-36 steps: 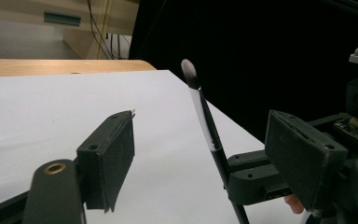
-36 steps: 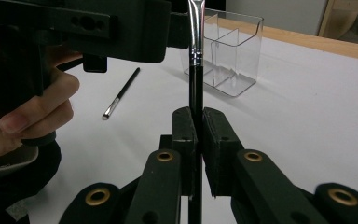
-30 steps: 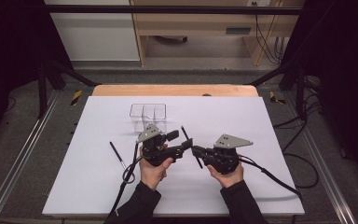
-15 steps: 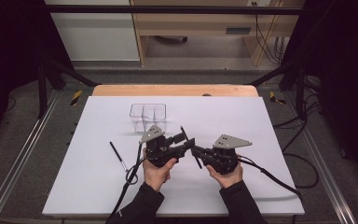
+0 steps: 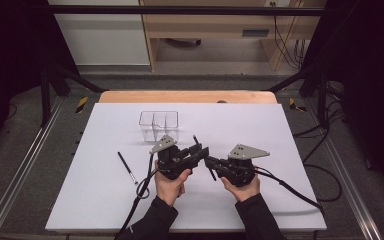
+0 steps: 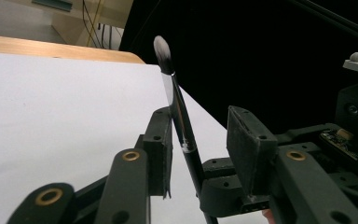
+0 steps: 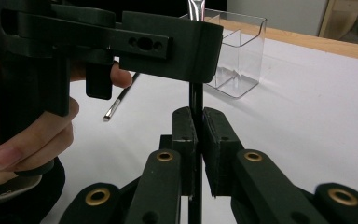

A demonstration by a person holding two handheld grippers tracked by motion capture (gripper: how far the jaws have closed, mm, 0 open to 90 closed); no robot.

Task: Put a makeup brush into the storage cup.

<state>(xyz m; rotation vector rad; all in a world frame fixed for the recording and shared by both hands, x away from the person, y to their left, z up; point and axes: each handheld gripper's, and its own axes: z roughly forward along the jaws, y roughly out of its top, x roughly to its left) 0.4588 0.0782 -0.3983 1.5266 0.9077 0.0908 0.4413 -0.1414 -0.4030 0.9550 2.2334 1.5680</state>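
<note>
The right gripper (image 7: 196,135) has its jaws clamped narrow on the black handle of a slim black make-up brush with a silver ferrule and a grey-white bristle tip (image 6: 182,126), gripping it low on the handle so the brush rises steeply from between the pads. The left gripper (image 6: 200,149) faces it from just beside: its jaws have just been closing and stand partly apart with the brush between them; the shaft lies against the left-hand pad in the left gripper view, while the other pad stands clear of it. In the high view the two grippers meet near the middle of the white worktop (image 5: 290,150), the left gripper (image 5: 200,152) and right gripper (image 5: 211,162) almost nose to nose, each in a hand that comes in from the near edge. A second thin black brush with a silver end (image 5: 128,168) lies flat on the worktop to the left of the left hand. A clear plastic organiser box with compartments (image 5: 159,125) stands just beyond the left gripper.
</note>
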